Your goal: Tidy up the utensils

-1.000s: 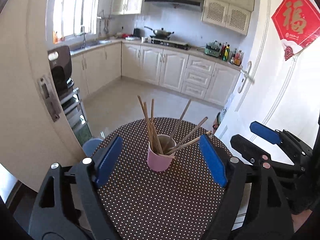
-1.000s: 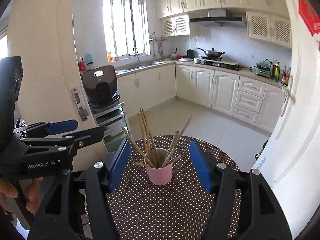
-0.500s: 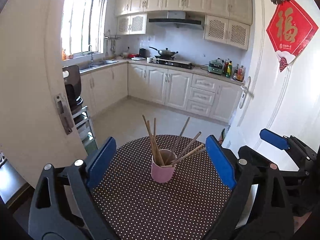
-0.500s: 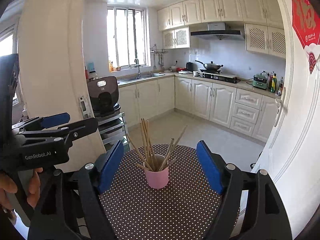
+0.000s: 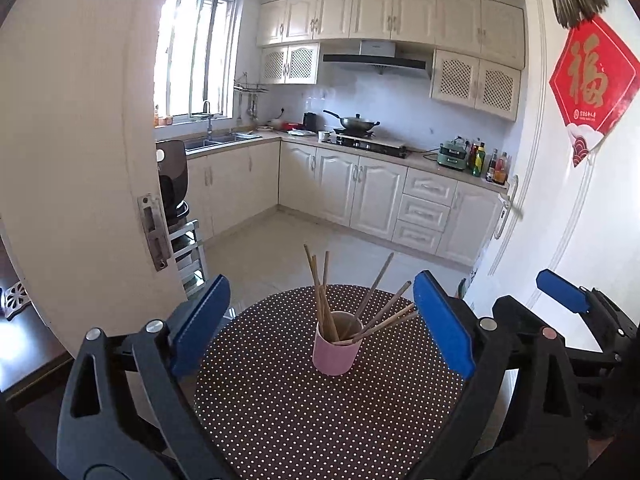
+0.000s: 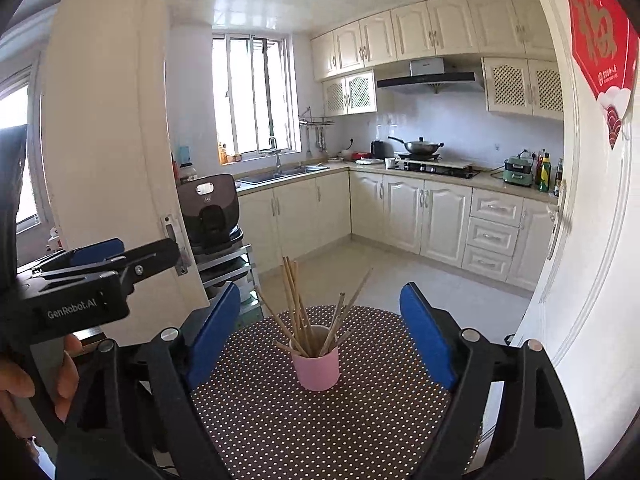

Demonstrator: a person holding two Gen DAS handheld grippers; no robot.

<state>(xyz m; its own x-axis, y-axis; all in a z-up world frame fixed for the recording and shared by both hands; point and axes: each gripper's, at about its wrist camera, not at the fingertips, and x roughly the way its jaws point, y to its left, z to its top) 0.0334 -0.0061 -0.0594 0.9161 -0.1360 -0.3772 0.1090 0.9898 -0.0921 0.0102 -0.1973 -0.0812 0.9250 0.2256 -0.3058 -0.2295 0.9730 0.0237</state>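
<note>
A pink cup (image 5: pixel 335 352) stands upright on a round brown polka-dot table (image 5: pixel 304 420) and holds several wooden chopsticks (image 5: pixel 320 292) that fan out of it. It also shows in the right wrist view (image 6: pixel 317 368), with its chopsticks (image 6: pixel 296 304). My left gripper (image 5: pixel 320 328) is open and empty, its blue pads well apart, held back from and above the cup. My right gripper (image 6: pixel 320 332) is open and empty too, likewise back from the cup. The right gripper shows at the right in the left wrist view (image 5: pixel 560 292).
A white door (image 5: pixel 72 160) stands close on the left with its latch plate (image 5: pixel 154 232). Another white door with a red ornament (image 5: pixel 592 88) is on the right. A dark appliance on a rack (image 6: pixel 210 216) stands beyond the table. Kitchen cabinets line the far walls.
Both grippers have pulled back and risen away from the cup, so it looks smaller and lower. More of the kitchen ceiling shows. The cup and chopsticks have not moved.
</note>
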